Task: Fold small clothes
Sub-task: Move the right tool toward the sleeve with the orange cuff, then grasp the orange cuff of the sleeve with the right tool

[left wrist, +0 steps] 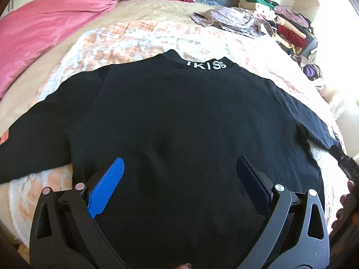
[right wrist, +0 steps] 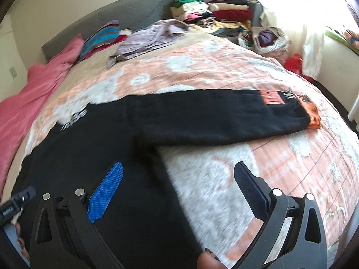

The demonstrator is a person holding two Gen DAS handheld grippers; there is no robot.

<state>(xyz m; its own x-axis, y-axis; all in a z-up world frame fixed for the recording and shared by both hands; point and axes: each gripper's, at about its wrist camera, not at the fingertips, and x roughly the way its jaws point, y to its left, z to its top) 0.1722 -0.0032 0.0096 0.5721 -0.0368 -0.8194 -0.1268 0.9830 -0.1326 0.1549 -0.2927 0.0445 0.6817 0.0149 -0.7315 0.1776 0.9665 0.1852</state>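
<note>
While both grippers hover with nothing held, the black sweater (left wrist: 179,116) lies flat on the patterned bedspread (right wrist: 224,71).

Left gripper (left wrist: 179,179): fingers spread wide above the sweater's near hem. Right gripper (right wrist: 179,186): fingers spread wide over the sweater's right edge, near its outstretched sleeve (right wrist: 224,118).

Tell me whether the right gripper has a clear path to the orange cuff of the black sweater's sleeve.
Probably yes. The right gripper is open, and only bare bedspread lies between it and the orange cuff; nothing covers the sleeve.
</note>
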